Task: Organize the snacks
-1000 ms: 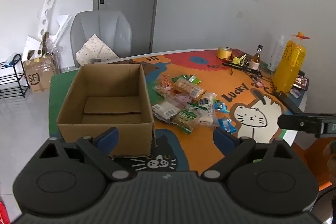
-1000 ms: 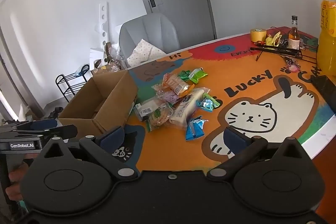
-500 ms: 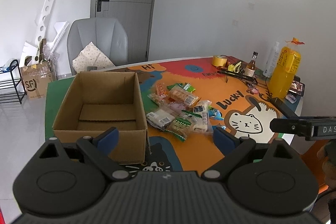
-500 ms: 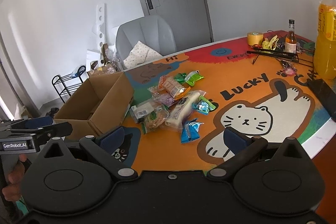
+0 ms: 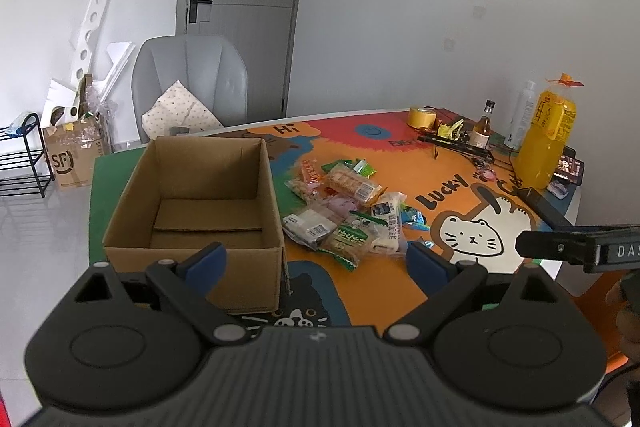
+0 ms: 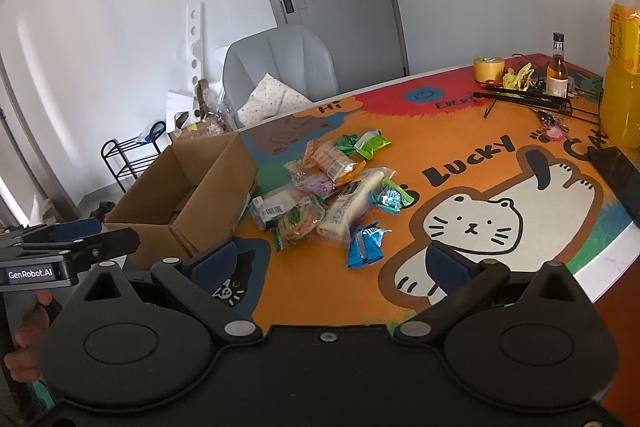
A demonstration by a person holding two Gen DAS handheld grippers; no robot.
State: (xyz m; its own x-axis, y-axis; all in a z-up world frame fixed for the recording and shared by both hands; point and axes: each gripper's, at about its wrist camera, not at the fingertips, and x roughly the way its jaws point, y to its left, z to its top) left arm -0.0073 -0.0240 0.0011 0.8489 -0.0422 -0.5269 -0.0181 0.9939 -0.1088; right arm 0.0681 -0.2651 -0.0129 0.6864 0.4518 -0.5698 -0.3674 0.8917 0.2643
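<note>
An open, empty cardboard box (image 5: 200,203) (image 6: 188,187) stands on the left of the cartoon-cat table mat (image 5: 472,239) (image 6: 472,227). Just right of it lies a loose heap of wrapped snacks (image 5: 344,211) (image 6: 324,195), with blue packets (image 6: 366,245) nearest me. My left gripper (image 5: 316,261) hangs open in front of the box and the heap, holding nothing. My right gripper (image 6: 330,261) is open too, short of the blue packets and above the mat. Each gripper shows at the other view's edge.
At the far right of the table stand a big orange juice bottle (image 5: 550,143) (image 6: 622,79), a small brown bottle (image 5: 482,127) (image 6: 557,71), a yellow tape roll (image 5: 422,117) (image 6: 488,69) and a black rack (image 6: 528,99). A grey chair (image 5: 188,83) sits behind the table.
Both grippers have drawn back and risen a little, so the box and snacks look smaller and farther off. Nothing on the table has moved.
</note>
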